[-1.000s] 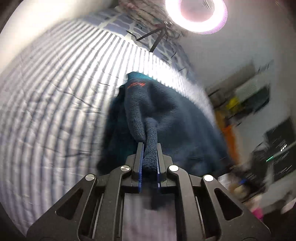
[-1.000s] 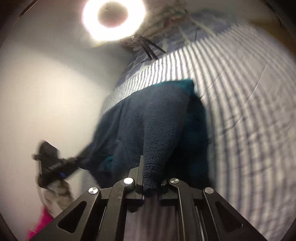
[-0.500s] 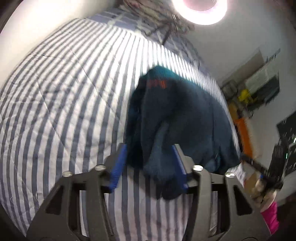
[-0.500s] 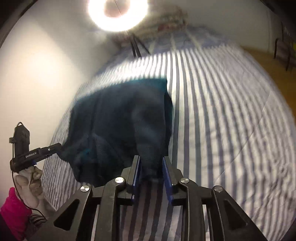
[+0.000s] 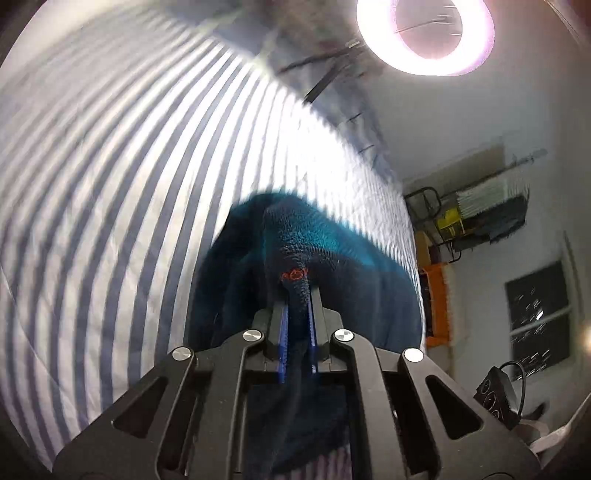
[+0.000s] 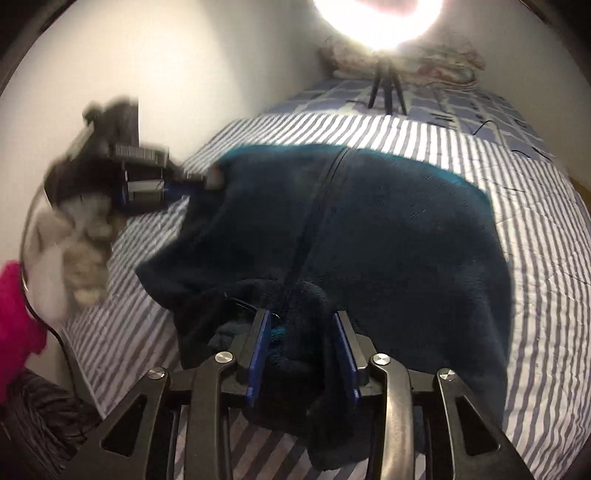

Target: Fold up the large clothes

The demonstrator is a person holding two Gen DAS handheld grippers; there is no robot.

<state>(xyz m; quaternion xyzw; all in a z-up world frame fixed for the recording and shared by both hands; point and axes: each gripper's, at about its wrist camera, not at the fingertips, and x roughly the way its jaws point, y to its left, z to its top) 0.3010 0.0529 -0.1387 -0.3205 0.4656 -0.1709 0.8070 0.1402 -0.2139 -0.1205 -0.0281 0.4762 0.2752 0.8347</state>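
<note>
- Dark teal fleece garment [image 6: 388, 229]: spread on the striped bedspread [image 6: 546, 258], long axis running across the right wrist view, zipper line leading down toward the right jaws.
- Left gripper [image 5: 297, 310]: clenched on a narrow fold of the fleece [image 5: 295, 266] next to a small red logo [image 5: 293, 275]; jaws have just closed onto it. Also seen in the right wrist view [image 6: 192, 182] at the garment's far left corner, blurred, carried by a light-gloved hand [image 6: 77, 258].
- Right gripper [image 6: 301, 347]: jaws parted, just been opening; bunched fleece between the blue pads, not visibly pressed.
- Key relation: garment stretched between the two grippers, left at one end, right at the near edge; bulk lying ahead of both. Judged next: a fresh hold for the right gripper.
- Surface: soft quilted bedspread [image 5: 110, 184], blue and white stripes.
- Room: ring light [image 5: 424, 33] on tripod at the bed's head, white wall, shelving [image 5: 480, 206] to one side.
</note>
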